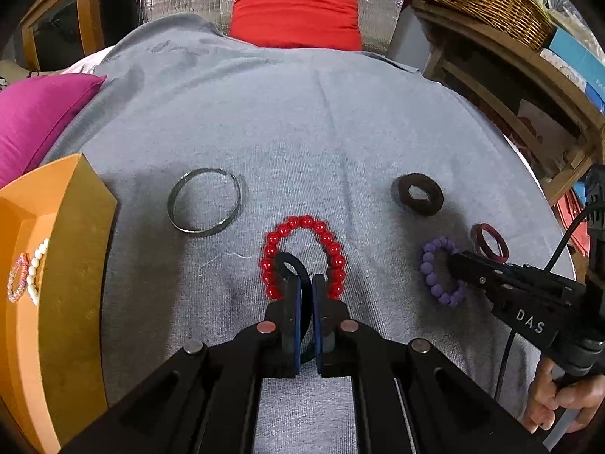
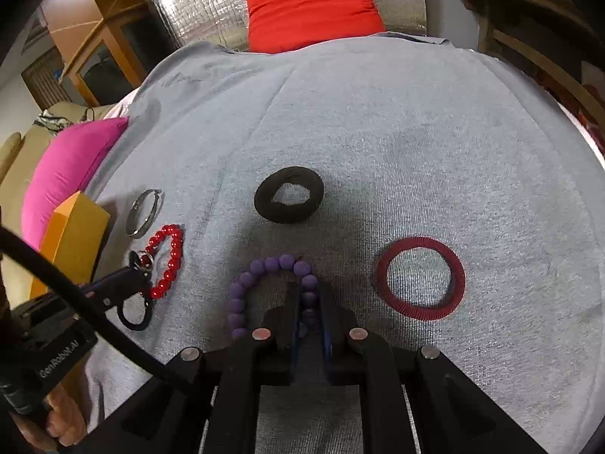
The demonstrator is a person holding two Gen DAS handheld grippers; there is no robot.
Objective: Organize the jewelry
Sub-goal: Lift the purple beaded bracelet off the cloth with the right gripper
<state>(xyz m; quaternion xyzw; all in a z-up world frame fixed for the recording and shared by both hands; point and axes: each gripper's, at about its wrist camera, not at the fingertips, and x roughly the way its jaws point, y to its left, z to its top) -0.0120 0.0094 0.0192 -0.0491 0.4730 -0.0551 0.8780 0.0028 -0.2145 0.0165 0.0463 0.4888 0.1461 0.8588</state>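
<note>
Orange cardboard box lies left of both closed grippers, nearer the left gripper, pinching a thin black elastic loop over the red bead bracelet; right gripper clamps the purple bead bracelet on grey cloth.

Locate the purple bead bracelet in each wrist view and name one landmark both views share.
Left wrist view: purple bead bracelet lies at lower right on the grey cloth, with the right gripper closed on its right side.
Right wrist view: purple bead bracelet sits at bottom centre, its right side between the right gripper fingers.
Shared landmark: the red cushion at top centre of both views.
</note>
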